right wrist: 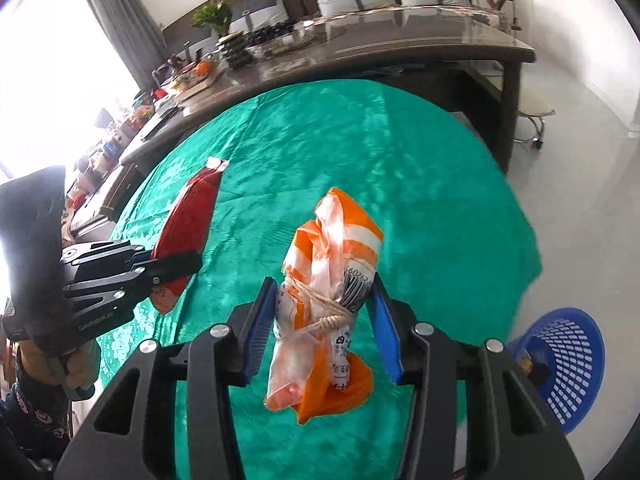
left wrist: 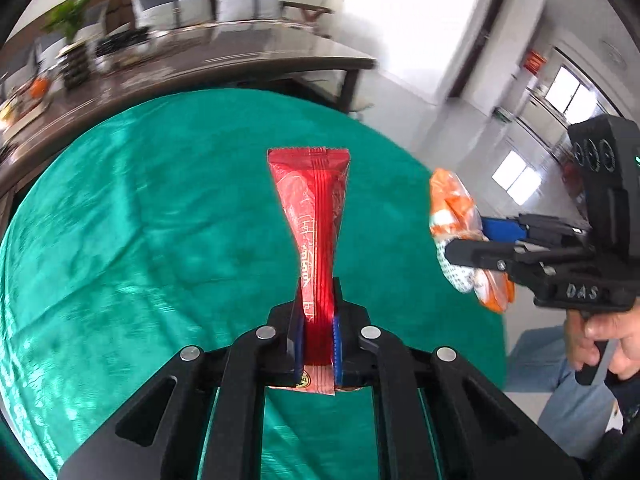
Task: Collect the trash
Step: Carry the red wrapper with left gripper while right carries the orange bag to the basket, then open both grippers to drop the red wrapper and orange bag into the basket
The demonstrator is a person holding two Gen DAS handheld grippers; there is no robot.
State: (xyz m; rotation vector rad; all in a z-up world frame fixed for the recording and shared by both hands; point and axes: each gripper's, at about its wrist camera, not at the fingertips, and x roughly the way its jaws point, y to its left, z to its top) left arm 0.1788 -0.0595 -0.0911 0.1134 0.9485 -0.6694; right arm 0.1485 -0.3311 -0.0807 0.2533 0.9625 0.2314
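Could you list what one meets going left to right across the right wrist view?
Left gripper → red wrapper → orange bag in the right gripper → blue basket.

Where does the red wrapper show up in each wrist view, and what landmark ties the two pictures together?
Left wrist: red wrapper stands centre frame, pinched in the left gripper.
Right wrist: same wrapper at left, sticking out of that gripper seen side-on.
Shared landmark: the green tablecloth beneath both.
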